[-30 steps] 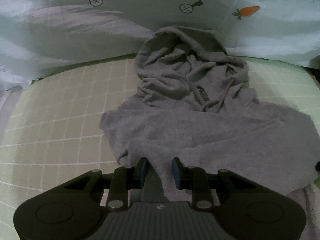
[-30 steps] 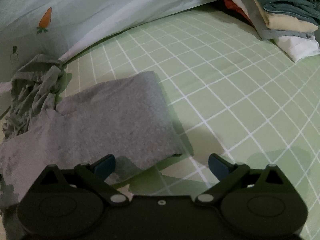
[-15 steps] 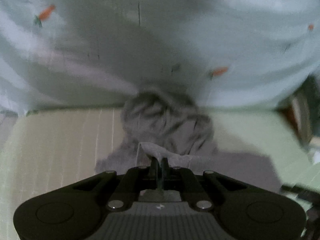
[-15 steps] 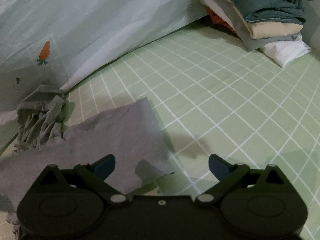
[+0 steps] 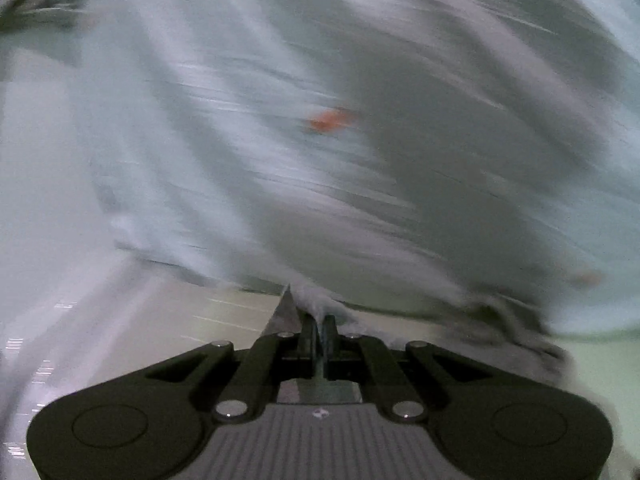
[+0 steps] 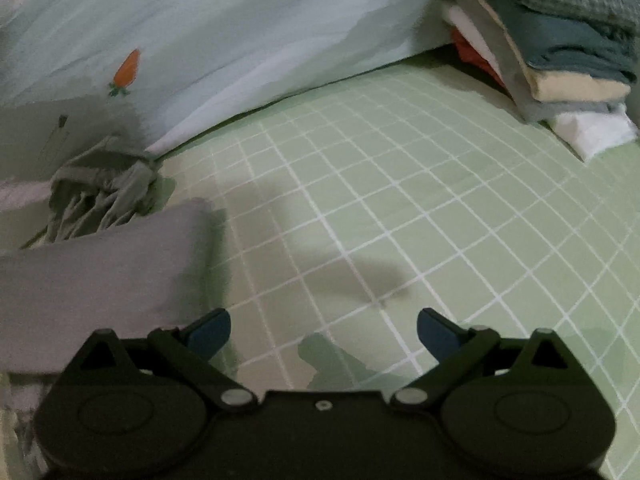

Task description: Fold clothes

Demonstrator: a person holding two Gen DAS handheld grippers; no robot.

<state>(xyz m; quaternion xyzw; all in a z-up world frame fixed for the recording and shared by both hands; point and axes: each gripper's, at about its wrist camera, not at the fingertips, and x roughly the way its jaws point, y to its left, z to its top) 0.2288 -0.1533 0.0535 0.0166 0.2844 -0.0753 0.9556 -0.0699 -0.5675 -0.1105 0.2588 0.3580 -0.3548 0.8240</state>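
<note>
left wrist view, heavily blurred: left gripper (image 5: 319, 326) jaws pinched tight on an edge of the grey hoodie (image 5: 316, 304), lifted above the bed (image 5: 224, 320).

right wrist view: right gripper (image 6: 324, 330) jaws spread wide, empty, hovering over bed; hoodie lying left, one fold seemingly underway, more folds left; folded stack (image 6: 560, 60) beyond.

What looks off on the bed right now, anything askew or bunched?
The grey hoodie has its hood crumpled in a heap against the carrot-print bedding, not laid flat. The left tool is shut on a pinch of its fabric; the right tool is open and empty. The left view is badly motion-blurred.
</note>
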